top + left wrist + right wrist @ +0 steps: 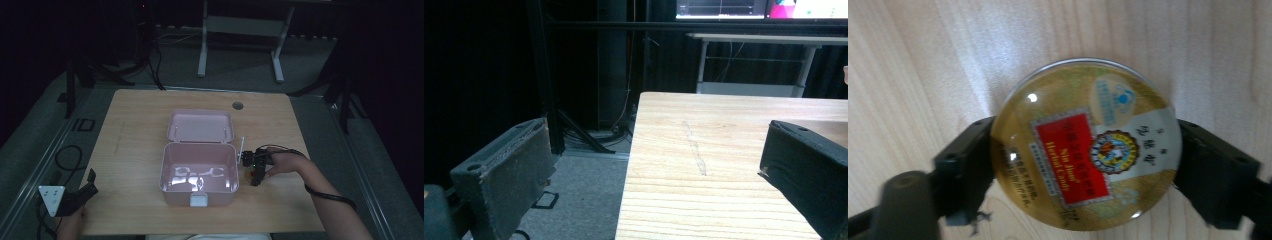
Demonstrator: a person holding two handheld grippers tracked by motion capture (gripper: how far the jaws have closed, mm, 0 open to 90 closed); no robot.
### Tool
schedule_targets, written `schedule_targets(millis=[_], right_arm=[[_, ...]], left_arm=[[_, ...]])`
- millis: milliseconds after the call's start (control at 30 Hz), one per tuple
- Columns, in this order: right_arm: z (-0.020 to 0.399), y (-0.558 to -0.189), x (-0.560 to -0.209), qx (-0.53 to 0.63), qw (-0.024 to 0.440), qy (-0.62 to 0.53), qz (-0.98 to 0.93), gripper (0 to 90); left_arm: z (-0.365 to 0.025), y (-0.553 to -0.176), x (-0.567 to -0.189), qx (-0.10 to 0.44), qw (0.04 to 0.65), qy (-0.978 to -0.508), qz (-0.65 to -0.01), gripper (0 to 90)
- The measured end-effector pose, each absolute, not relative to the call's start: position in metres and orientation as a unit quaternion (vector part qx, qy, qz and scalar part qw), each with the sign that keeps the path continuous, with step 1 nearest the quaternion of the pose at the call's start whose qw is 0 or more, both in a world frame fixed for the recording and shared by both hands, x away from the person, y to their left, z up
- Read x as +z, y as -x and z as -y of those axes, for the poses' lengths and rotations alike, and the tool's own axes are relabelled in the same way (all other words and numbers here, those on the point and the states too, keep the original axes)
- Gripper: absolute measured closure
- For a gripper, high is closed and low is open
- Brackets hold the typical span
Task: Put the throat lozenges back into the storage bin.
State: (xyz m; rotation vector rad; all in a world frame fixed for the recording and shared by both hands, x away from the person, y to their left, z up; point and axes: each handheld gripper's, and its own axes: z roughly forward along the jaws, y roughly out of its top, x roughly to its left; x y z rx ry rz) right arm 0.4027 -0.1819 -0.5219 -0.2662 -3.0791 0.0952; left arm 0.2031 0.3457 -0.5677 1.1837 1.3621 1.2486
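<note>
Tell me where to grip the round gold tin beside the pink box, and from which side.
Grip the round gold tin across its rim, at opposite edges, coming from straight above. It lies flat on the table and its domed, glossy lid gives no hold. The right gripper already straddles it this way.

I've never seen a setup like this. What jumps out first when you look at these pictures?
The open pink box in the middle of the wooden table catches the eye first, its lid laid back and its inside bare. Just to its right, the right gripper is closed on a round golden tin with a red label, jaws against both sides. The left gripper waits open at the table's near left corner.
</note>
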Motion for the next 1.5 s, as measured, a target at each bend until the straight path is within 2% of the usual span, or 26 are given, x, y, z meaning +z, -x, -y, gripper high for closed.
schedule_targets(millis=[167,900,1500], right_arm=[[0.184,-0.403,-0.508,0.024,0.026,0.089,0.995,19.9],[0.176,-0.378,-0.395,0.021,0.019,0.087,0.996,20.0],[0.141,-0.368,-0.370,-0.001,0.030,0.070,0.997,20.0]], left_arm=[[-0.346,-0.203,-0.568,0.506,0.456,-0.480,-0.553,1.0],[-0.346,-0.203,-0.568,0.506,0.455,-0.479,-0.554,1.1],[-0.346,-0.203,-0.568,0.505,0.456,-0.479,-0.555,1.1]])
